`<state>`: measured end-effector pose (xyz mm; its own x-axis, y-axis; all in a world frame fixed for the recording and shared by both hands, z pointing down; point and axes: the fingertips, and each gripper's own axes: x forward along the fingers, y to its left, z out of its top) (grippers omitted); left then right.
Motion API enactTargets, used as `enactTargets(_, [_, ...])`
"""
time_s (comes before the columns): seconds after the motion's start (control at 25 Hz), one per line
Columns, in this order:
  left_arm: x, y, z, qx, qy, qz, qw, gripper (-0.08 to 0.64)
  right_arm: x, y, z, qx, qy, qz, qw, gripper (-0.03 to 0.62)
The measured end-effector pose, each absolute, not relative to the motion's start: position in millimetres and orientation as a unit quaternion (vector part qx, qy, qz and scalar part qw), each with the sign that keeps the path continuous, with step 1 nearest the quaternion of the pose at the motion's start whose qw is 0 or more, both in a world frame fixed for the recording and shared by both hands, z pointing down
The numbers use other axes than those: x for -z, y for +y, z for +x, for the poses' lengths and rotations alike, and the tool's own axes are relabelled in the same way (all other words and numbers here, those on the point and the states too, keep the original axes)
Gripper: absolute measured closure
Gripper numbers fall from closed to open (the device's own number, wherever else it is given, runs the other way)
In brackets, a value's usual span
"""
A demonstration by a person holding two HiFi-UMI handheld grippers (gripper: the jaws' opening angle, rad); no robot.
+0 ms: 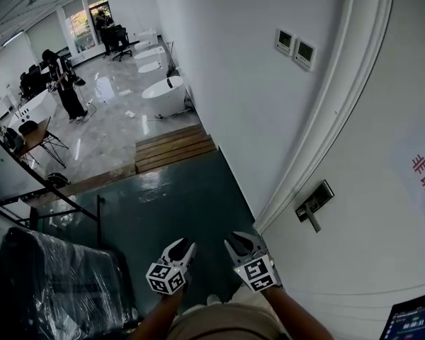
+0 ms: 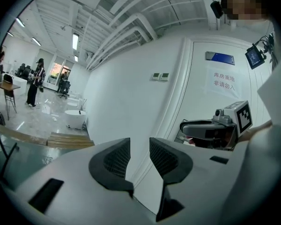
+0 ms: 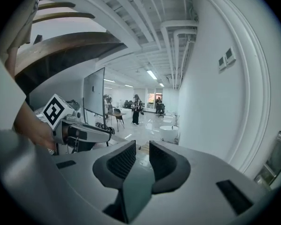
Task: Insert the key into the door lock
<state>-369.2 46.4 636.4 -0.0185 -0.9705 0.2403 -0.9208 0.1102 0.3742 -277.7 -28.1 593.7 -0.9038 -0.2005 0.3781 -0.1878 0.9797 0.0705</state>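
Near door [image 1: 368, 176], my left gripper [image 1: 183, 248] and right gripper [image 1: 241, 244] both apart, empty. No key seen. Risk: reaching lock [image 1: 314, 204] with nothing to insert.

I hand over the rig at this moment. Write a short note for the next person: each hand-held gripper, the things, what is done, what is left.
Left hand-held gripper: jaws apart, empty, held low.
Right hand-held gripper: jaws apart, empty, beside the left one.
Door lock: on the white door, ahead and to the right; no gripper touches it.
Key: not seen in any view.
Done: nothing visible. Left: find and grasp the key, bring it to the lock, insert it.
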Motion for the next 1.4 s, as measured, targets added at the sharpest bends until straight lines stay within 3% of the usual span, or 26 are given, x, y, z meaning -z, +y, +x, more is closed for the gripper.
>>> enactTargets(0.68, [-656, 133, -387, 0.072, -0.748, 0.621, 0.224, 0.439, -604, 42, -291, 0.046, -0.976, 0.073, 0.199, 0.500])
enactTargets(1.4, [-662, 120, -358, 0.068, -0.735, 0.632, 0.237, 0.439, -615, 27, -253, 0.061, -0.968, 0.094, 0.226, 0.502])
